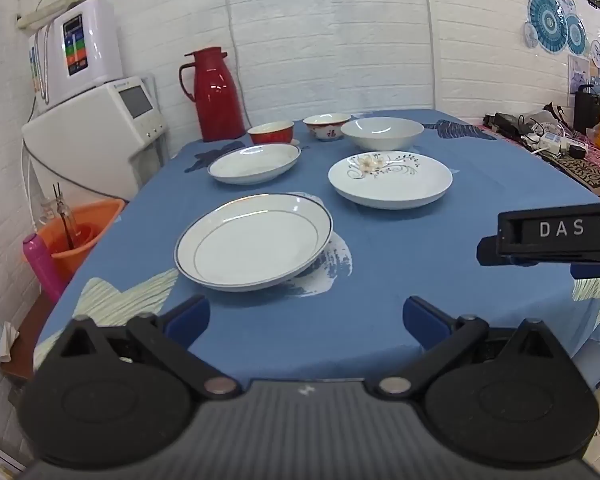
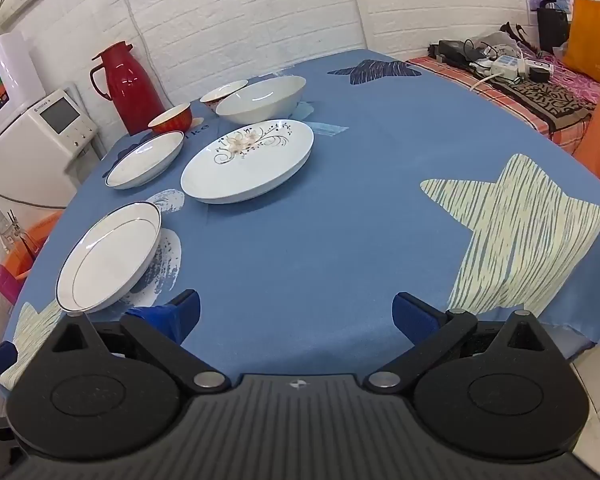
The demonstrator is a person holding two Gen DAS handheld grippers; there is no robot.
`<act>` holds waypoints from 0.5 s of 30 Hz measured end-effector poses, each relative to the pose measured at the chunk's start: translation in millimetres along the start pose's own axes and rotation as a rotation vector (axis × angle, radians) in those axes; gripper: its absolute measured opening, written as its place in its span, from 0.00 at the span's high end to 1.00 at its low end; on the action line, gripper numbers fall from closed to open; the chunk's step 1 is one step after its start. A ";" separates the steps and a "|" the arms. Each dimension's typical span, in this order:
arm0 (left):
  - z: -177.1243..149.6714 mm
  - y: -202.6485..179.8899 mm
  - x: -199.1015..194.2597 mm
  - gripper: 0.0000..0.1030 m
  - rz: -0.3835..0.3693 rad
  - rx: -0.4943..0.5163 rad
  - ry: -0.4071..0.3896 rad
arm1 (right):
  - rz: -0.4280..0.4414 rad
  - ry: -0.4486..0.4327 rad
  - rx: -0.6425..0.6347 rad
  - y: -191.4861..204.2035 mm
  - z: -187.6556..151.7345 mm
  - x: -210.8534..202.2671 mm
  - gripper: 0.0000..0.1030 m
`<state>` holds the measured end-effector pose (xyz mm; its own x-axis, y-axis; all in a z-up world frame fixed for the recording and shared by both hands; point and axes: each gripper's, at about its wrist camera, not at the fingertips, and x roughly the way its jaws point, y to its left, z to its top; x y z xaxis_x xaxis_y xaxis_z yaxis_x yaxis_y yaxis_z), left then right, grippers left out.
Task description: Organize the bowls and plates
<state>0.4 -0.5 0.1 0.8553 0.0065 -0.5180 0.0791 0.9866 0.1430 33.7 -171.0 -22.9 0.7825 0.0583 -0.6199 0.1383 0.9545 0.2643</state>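
While both tools (image 1: 306, 316) (image 2: 296, 314) gape wide, holding nothing, the large white bowl (image 1: 381, 133) sits empty.

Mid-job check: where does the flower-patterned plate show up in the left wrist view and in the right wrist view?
Left wrist: the flower-patterned plate lies right of centre, in front of the large white bowl.
Right wrist: the same plate lies left of centre in the upper half, again in front of that bowl.
Shared landmark: the red thermos jug at the table's far left corner.
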 end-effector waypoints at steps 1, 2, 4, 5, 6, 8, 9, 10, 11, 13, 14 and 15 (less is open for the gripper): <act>0.2 -0.6 0.3 0.00 0.002 0.002 -0.001 | 0.002 0.000 -0.001 -0.7 -0.8 -0.2 0.12; -2.2 -0.1 1.2 0.00 0.003 0.001 -0.002 | 0.002 -0.001 -0.001 -1.5 -1.5 -0.4 0.12; -4.1 0.0 2.0 0.00 -0.003 -0.002 0.000 | 0.000 -0.001 -0.003 1.5 -0.1 -3.1 0.12; -4.7 -0.6 2.7 0.00 -0.003 -0.002 0.002 | -0.001 0.002 -0.006 2.0 0.1 -2.9 0.12; -3.7 0.9 3.9 0.00 -0.006 -0.009 0.007 | -0.001 0.005 -0.008 2.6 0.2 -2.5 0.12; -4.7 1.1 6.2 0.00 -0.008 -0.011 0.009 | -0.002 0.011 -0.011 3.5 0.4 -1.3 0.12; -5.5 1.0 3.7 0.00 -0.005 -0.016 0.005 | -0.002 0.012 -0.011 3.9 0.4 -0.8 0.12; -4.3 3.2 2.9 0.00 -0.007 -0.020 0.007 | 0.004 0.012 -0.012 5.1 3.5 -3.9 0.12; -3.9 3.6 2.7 0.00 -0.007 -0.022 0.007 | 0.017 -0.003 -0.005 0.4 -4.0 -2.9 0.12; -4.9 4.3 3.1 0.00 -0.004 -0.027 0.007 | 0.015 -0.005 -0.008 0.8 -3.7 -2.8 0.12; -4.9 5.0 3.5 0.00 -0.004 -0.029 0.009 | 0.015 -0.005 -0.009 0.6 -4.2 -1.8 0.12; -4.4 5.7 4.1 0.00 -0.005 -0.032 0.013 | 0.015 -0.003 -0.007 0.3 -3.9 -1.3 0.12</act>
<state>2.1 5.8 -5.0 0.8482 0.0036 -0.5296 0.0665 0.9913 0.1132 30.3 -169.7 -24.9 0.7864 0.0722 -0.6135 0.1220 0.9555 0.2687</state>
